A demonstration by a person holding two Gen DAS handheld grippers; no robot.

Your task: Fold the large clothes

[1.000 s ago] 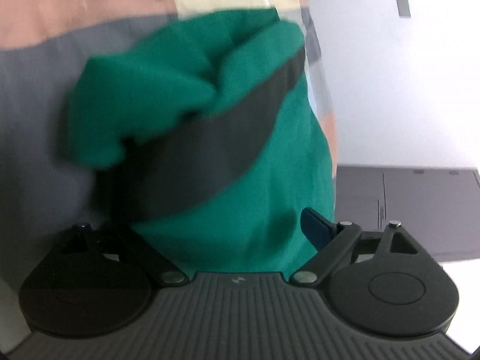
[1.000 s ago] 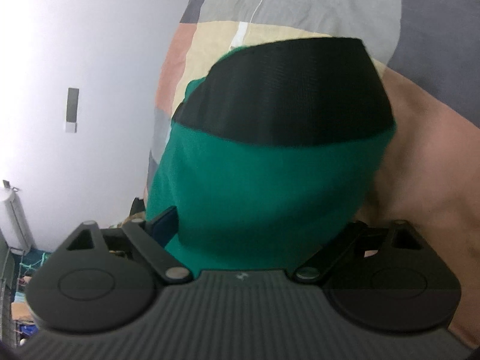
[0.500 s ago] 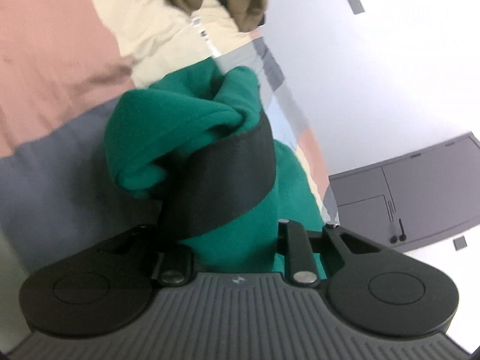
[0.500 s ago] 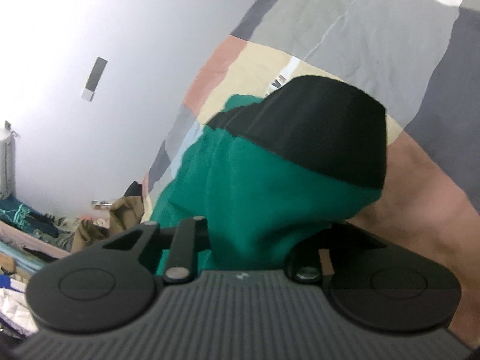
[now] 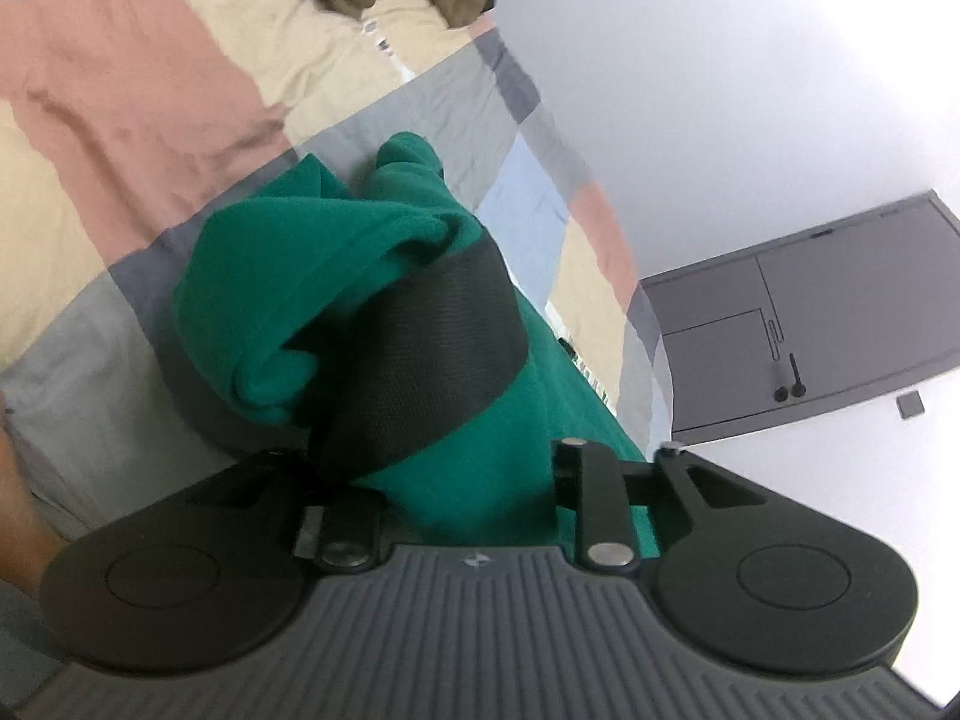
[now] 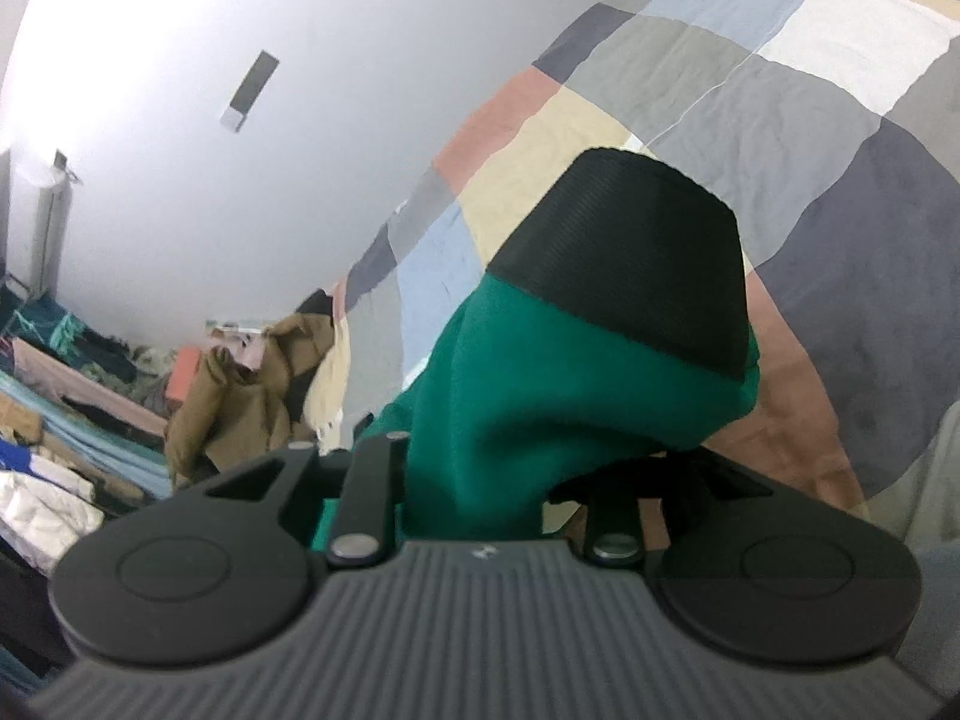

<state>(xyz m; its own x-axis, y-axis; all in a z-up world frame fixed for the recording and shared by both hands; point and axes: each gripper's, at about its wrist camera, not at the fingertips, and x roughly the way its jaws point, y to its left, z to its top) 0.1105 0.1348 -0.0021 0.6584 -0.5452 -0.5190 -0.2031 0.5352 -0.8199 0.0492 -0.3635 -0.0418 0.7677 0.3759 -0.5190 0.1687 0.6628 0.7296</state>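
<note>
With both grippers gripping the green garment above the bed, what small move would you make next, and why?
Probably draw the two grippers apart: the green garment hangs bunched with its black band crumpled, so it likely needs spreading flat over the quilt before folding.

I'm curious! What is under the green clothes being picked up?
Under the green garment lies a patchwork bedcover in pink, cream and grey squares. The patch straight beneath the cloth is hidden, and so are the tips of both tongs, buried in the fabric.

We see our left gripper (image 5: 462,480) and right gripper (image 6: 474,492) as black frames: ribbed grey housings, round black discs either side, silver pivot screws on straight black link arms.
</note>
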